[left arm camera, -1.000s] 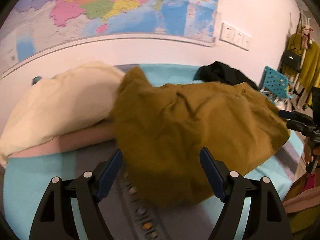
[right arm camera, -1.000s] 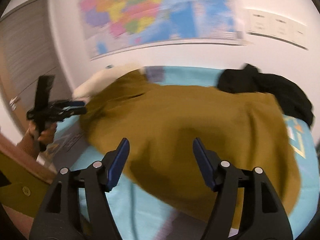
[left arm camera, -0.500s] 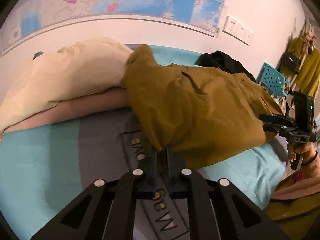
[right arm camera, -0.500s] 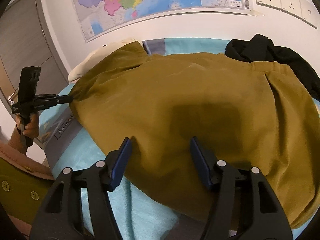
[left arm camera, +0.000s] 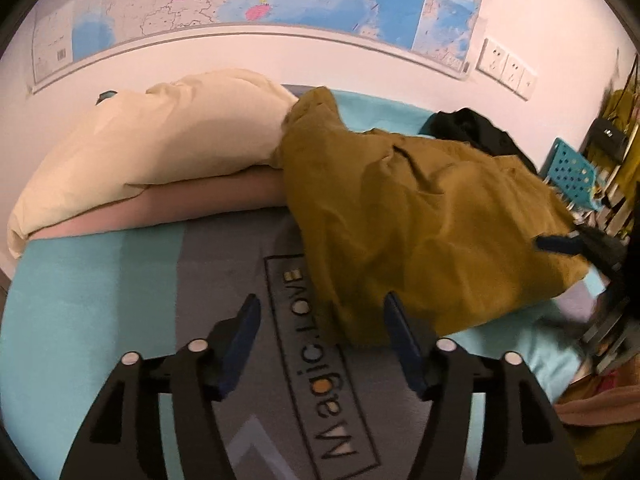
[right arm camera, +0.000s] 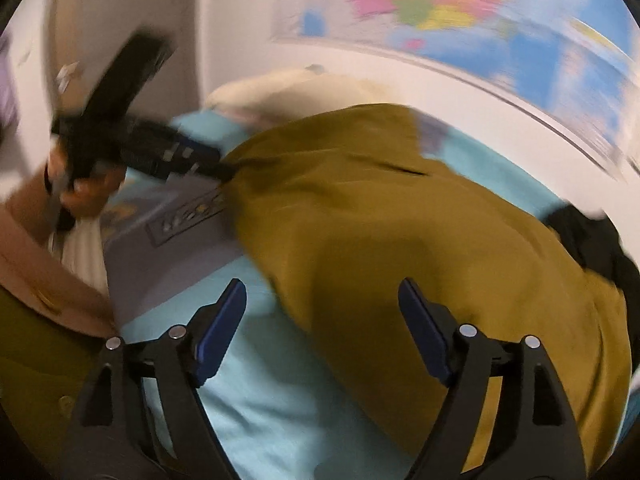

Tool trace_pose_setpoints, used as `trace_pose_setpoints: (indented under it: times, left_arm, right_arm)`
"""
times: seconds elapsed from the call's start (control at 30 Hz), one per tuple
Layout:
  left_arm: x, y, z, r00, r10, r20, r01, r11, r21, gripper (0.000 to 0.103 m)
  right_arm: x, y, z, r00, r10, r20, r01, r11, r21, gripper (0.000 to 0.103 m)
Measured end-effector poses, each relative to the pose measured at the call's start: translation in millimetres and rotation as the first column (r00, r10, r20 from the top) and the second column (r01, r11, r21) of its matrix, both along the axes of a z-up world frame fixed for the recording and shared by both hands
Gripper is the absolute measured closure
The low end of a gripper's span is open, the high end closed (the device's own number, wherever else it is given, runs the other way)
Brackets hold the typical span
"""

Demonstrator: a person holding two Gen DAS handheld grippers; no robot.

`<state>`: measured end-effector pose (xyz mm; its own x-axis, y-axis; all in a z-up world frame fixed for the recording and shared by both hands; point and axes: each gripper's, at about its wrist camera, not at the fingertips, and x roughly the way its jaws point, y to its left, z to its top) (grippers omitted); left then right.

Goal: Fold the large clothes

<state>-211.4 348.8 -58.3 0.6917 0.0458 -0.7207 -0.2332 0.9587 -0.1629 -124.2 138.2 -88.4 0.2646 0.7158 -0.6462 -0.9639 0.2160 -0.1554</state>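
The mustard-brown garment (left arm camera: 424, 216) lies in a loose heap on the turquoise bedspread (left arm camera: 88, 304), its far end against the cream pillow (left arm camera: 160, 152), so a careless pinch could take one rumpled layer and drag the fold crooked. The left gripper (left arm camera: 320, 320) has just been opening and now stands spread, the garment's near corner between the jaws, unpinched. The right gripper (right arm camera: 322, 316), also just widened, hovers spread over its near edge, gripping nothing.

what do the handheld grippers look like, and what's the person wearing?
Both the left gripper and right gripper have black angular plastic arms with silver round pivot screws and dark blue pads on the fingers. No cables visible. A pinkish-tan sleeve over an olive-green garment shows at the left edge of the right wrist view.
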Motion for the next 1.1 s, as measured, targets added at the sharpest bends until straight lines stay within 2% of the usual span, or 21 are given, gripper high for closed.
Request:
trace_pose_setpoints:
  times: [0.07,0.17,0.2,0.23,0.27,0.33,0.4,0.43,0.47,0.6,0.67,0.77,0.9,0.97,1.07,1.1]
  left_arm:
    - [-3.5,-5.3,1.3,1.000,-0.008,0.008,0.008,1.000,-0.002,0.034]
    - [-7.8,-10.2,0.9,1.000,-0.024,0.020,0.024,0.999,-0.021,0.032]
    - [-9.2,-10.6,-0.3,1.000,-0.023,0.020,0.024,0.999,-0.030,0.029]
    - [-9.9,-11.4,-1.7,1.000,-0.025,0.019,0.026,0.999,-0.043,0.029]
    - [-10.0,-12.5,-3.4,0.999,-0.032,0.020,0.033,0.998,-0.058,0.029]
    - [-10.1,-14.2,-7.5,0.999,-0.049,0.023,0.051,0.994,-0.098,0.029]
    - [-7.3,-15.6,-11.9,0.998,-0.065,0.020,0.067,0.988,-0.138,0.029]
    - [-5.3,-16.9,-14.4,0.997,-0.075,0.017,0.077,0.983,-0.166,0.028]
    - [-3.1,-17.9,-16.7,0.996,-0.085,0.016,0.087,0.978,-0.190,0.028]
    - [10.3,-20.2,-21.5,0.992,-0.112,0.050,0.122,0.946,-0.300,0.028]
    - [20.4,-16.0,-23.2,0.990,-0.110,0.084,0.134,0.911,-0.391,0.026]
    - [36.0,-7.6,-28.2,0.989,-0.096,0.115,0.142,0.848,-0.510,0.026]
    - [48.7,4.7,-32.4,0.990,-0.032,0.141,0.110,0.798,-0.592,0.025]
    - [54.0,9.4,-34.3,0.990,-0.003,0.139,0.088,0.789,-0.609,0.025]
    - [63.4,11.0,-38.1,0.994,0.018,0.106,0.049,0.797,-0.602,0.025]
    - [67.7,10.0,-40.0,0.995,0.023,0.093,0.036,0.807,-0.590,0.025]
  right_arm:
    - [-8.7,19.0,-10.4,0.998,0.033,0.049,-0.030,0.998,-0.055,0.022]
    - [-19.1,44.0,-28.3,0.975,0.045,0.219,-0.012,0.989,-0.149,0.022]
    - [-19.8,48.0,-31.7,0.967,0.041,0.251,0.000,0.987,-0.160,0.023]
    - [-20.0,51.2,-34.4,0.960,0.037,0.279,0.010,0.986,-0.166,0.029]
    - [-17.4,52.7,-35.4,0.956,0.030,0.291,0.018,0.987,-0.162,0.039]
    - [-7.0,52.7,-31.0,0.967,0.003,0.254,0.034,0.989,-0.143,0.052]
    - [2.9,49.1,-20.4,0.984,-0.004,0.176,0.023,0.994,-0.108,0.067]
    - [4.6,47.7,-15.2,0.989,-0.012,0.149,0.025,0.996,-0.089,0.077]
    - [8.8,44.7,-8.6,0.993,-0.030,0.114,0.037,0.997,-0.062,0.080]
    - [28.0,35.1,10.1,0.997,-0.063,-0.038,0.064,0.998,0.020,0.081]
    - [33.5,32.3,12.0,0.994,-0.069,-0.087,0.073,0.997,0.039,0.080]
    - [31.0,32.3,9.5,0.992,-0.072,-0.106,0.076,0.996,0.036,0.079]
    - [32.5,30.7,7.4,0.986,-0.071,-0.149,0.078,0.996,0.038,0.075]
    - [32.4,24.2,7.6,0.980,-0.074,-0.186,0.085,0.995,0.048,0.068]
    - [30.1,0.9,12.5,0.963,-0.062,-0.264,0.089,0.992,0.091,0.060]
    - [31.8,-15.8,15.6,0.948,-0.066,-0.312,0.109,0.987,0.121,0.058]
